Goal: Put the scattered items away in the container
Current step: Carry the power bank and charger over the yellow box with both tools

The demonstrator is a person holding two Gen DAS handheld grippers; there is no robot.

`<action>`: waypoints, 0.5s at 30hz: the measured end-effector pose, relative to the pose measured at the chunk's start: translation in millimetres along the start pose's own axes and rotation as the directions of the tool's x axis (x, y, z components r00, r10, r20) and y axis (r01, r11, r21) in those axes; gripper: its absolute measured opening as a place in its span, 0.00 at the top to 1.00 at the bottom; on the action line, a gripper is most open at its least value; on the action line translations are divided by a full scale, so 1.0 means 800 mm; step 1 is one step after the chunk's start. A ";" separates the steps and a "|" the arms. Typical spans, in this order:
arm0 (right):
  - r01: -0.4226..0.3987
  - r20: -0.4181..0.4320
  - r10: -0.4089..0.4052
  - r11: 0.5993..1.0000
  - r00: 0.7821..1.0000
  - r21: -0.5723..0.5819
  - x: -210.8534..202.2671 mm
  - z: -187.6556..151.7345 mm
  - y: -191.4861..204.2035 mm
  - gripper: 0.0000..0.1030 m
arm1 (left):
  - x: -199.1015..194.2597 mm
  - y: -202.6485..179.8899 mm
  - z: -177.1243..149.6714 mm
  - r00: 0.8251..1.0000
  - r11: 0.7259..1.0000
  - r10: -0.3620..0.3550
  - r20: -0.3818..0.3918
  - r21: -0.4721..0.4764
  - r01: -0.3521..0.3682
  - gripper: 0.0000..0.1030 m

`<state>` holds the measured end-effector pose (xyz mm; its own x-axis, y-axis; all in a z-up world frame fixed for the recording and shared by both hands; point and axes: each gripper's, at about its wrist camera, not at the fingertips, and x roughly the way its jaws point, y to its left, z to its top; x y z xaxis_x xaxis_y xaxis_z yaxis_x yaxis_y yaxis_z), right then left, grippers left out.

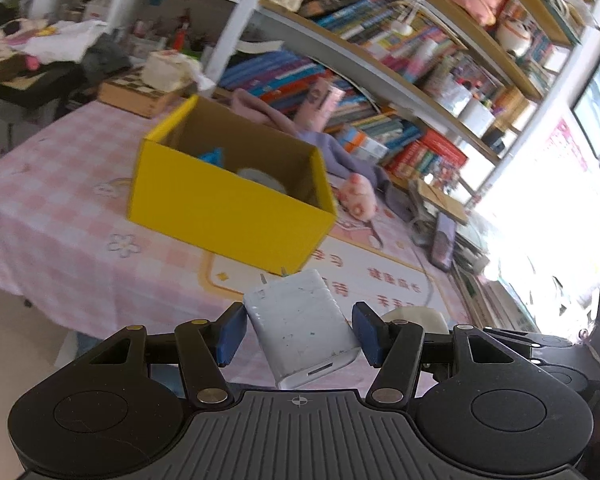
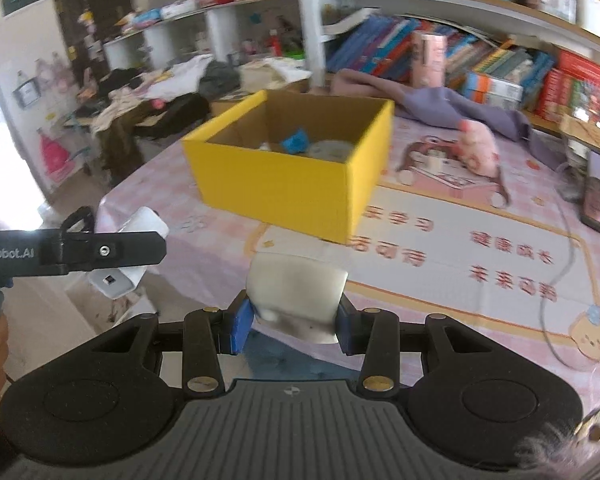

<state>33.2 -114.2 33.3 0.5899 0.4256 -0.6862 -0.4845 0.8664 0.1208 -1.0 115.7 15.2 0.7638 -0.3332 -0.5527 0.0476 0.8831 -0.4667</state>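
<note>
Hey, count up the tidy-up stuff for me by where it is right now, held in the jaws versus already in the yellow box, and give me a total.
Held in jaws: 2, white charger in the left gripper, whitish smudged item in the right gripper
In the yellow box: 2 visible, blue piece, round pale item
Total: 4

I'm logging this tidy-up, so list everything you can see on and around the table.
Yellow cardboard box: one, yellow, mid-table, open.
Blue crumpled item: one, blue, inside the box.
Pale round item: one, greyish, inside the box.
White rectangular charger: one, white, held in the left claw.
Off-white soft object: one, off-white, held in the right claw.
Pink plush toy: one, pink, right of the box.
Purple cloth: one, purple, behind the box.
Dark phone: one, table's right edge.
Left claw: one, black with blue pads.
Right claw: one, same.
</note>
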 end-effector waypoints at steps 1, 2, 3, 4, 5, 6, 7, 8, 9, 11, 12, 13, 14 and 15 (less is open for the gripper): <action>-0.008 -0.001 0.008 1.000 1.000 -0.014 0.002 0.003 0.005 0.62 | -0.002 0.003 0.001 1.000 1.000 0.007 0.007 -0.002 -0.007 0.44; -0.015 0.000 0.015 0.999 1.000 -0.028 0.005 0.006 0.009 0.62 | -0.004 0.006 0.003 1.000 1.000 0.014 0.015 -0.004 -0.014 0.44; -0.019 0.003 0.020 0.999 1.000 -0.042 0.007 0.009 0.012 0.62 | -0.005 0.008 0.005 1.000 1.000 0.021 0.023 -0.005 -0.021 0.44; -0.021 0.010 0.022 0.998 1.000 -0.057 0.009 0.014 0.015 0.62 | -0.005 0.010 0.007 0.999 1.000 0.028 0.030 -0.006 -0.028 0.44; -0.021 0.017 0.022 0.998 1.000 -0.067 0.011 0.018 0.017 0.62 | -0.005 0.013 0.010 0.999 0.999 0.037 0.038 -0.007 -0.036 0.44; -0.022 0.027 0.024 0.997 0.999 -0.079 0.013 0.024 0.018 0.62 | -0.004 0.015 0.013 0.998 0.999 0.043 0.045 -0.010 -0.043 0.44; -0.023 0.036 0.027 0.996 0.999 -0.087 0.015 0.029 0.017 0.62 | -0.002 0.017 0.016 0.998 0.999 0.048 0.051 -0.010 -0.048 0.44; -0.024 0.043 0.028 0.995 0.999 -0.093 0.018 0.034 0.016 0.62 | 0.000 0.018 0.021 0.997 0.999 0.054 0.058 -0.008 -0.054 0.44; -0.025 0.050 0.030 0.995 0.998 -0.100 0.021 0.039 0.015 0.62 | 0.003 0.019 0.026 0.996 0.998 0.061 0.067 -0.006 -0.060 0.44; -0.032 0.062 0.039 0.993 0.997 -0.111 0.028 0.050 0.011 0.62 | 0.008 0.021 0.037 0.994 0.998 0.070 0.085 -0.003 -0.070 0.44; -0.036 0.070 0.044 0.993 0.997 -0.116 0.033 0.057 0.008 0.62 | 0.012 0.022 0.044 0.993 0.997 0.075 0.094 -0.004 -0.075 0.44; -0.039 0.076 0.048 0.992 0.996 -0.119 0.038 0.063 0.005 0.62 | 0.016 0.021 0.053 0.992 0.997 0.077 0.104 -0.003 -0.077 0.44; -0.040 0.080 0.050 0.992 0.996 -0.118 0.042 0.069 0.003 0.62 | 0.019 0.021 0.061 0.991 0.997 0.076 0.114 0.001 -0.077 0.44; -0.044 0.087 0.054 0.992 0.995 -0.115 0.048 0.078 -0.001 0.62 | 0.023 0.019 0.069 0.989 0.997 0.076 0.124 0.012 -0.078 0.44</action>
<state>96.3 -82.2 51.8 0.6168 0.4932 -0.6135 -0.5812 0.8110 0.0676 49.4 141.4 35.6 0.8392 -0.2217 -0.4965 -0.0044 0.9103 -0.4140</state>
